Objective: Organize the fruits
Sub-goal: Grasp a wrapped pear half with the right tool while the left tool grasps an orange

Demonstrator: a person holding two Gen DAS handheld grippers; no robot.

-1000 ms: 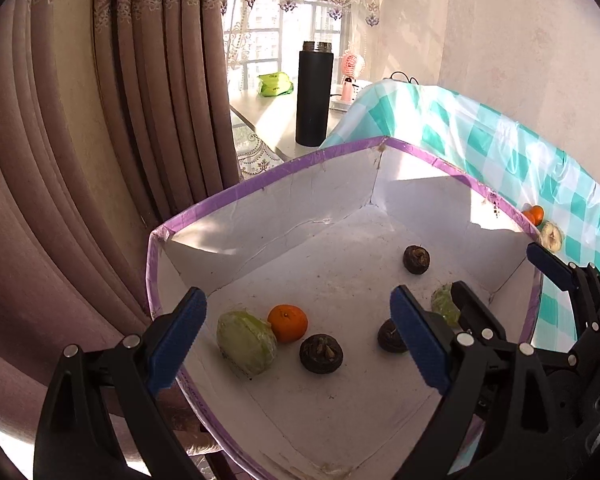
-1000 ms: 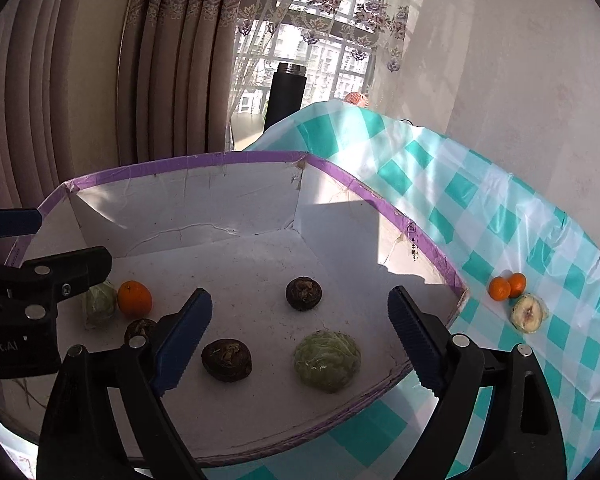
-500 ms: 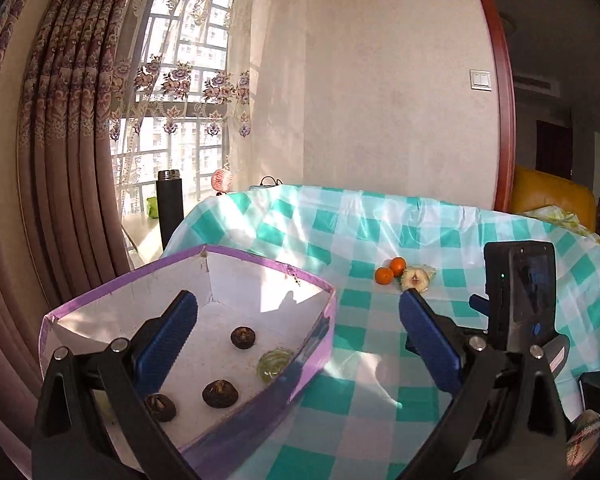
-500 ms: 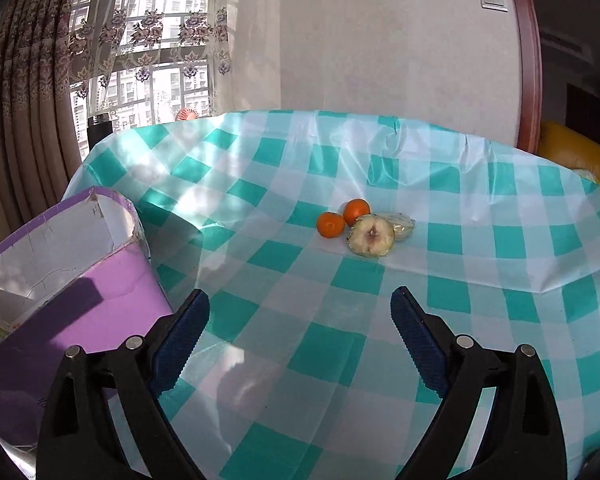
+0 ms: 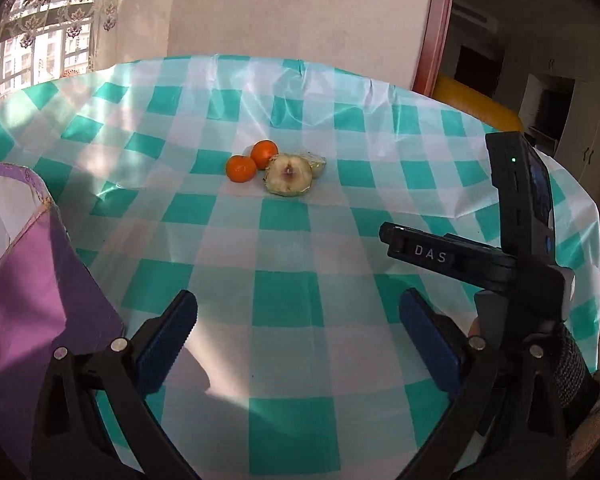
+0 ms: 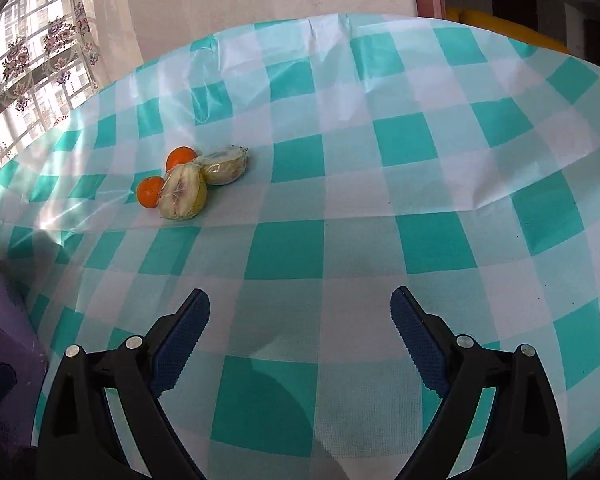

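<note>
Both grippers were spread wide and empty: the left gripper point(image 5: 298, 328) and the right gripper point(image 6: 300, 330) hovered above the checked tablecloth point(image 6: 360, 248). The purple box point(image 5: 32, 300) stood at the left. Well beyond lay the cluster — two oranges point(image 6: 150, 191), touching, beside a wrapped fruit half point(image 6: 182, 194) whose cut face tilted toward the cameras, its long axis near upright, and a second half point(image 6: 224, 166) behind. The halves were judged soft, light and film-slick — grip across the rind, gently.

Table w/ teal-check cloth point(image 5: 292, 300): 2 oranges point(image 5: 241, 168), 2 wrapped fruit halves point(image 5: 289, 178), purple box point(image 5: 28, 300) at left.
</note>
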